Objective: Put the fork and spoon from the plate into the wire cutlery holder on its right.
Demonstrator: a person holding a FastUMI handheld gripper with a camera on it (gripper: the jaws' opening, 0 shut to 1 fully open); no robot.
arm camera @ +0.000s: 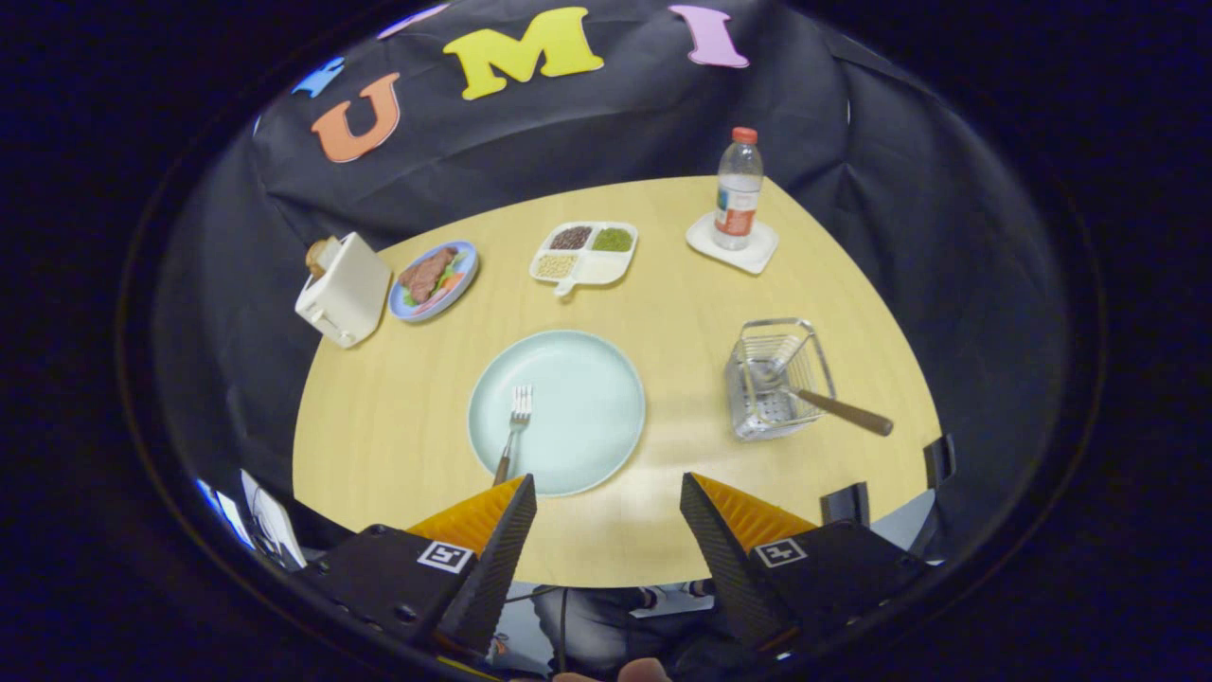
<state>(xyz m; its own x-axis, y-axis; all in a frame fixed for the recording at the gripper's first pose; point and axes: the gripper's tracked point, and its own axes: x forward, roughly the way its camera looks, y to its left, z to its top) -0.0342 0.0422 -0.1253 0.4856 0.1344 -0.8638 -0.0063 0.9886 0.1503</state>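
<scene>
A pale green plate (578, 379) lies on the round wooden table, just ahead of my fingers. On its left half rests a fork (513, 428), tines pointing away, its brown handle reaching toward my left fingertip. To the plate's right stands the wire cutlery holder (778, 379). The spoon (822, 402) is inside it, bowl down, its brown handle leaning out over the right rim. My gripper (608, 493) hovers open above the table's near edge, nothing between its fingers.
Beyond the plate sit a white divided dish of beans (584, 253), a blue plate of food (435, 278), a white toaster (343, 288) at the left, and a water bottle (738, 189) on a white coaster at the back right.
</scene>
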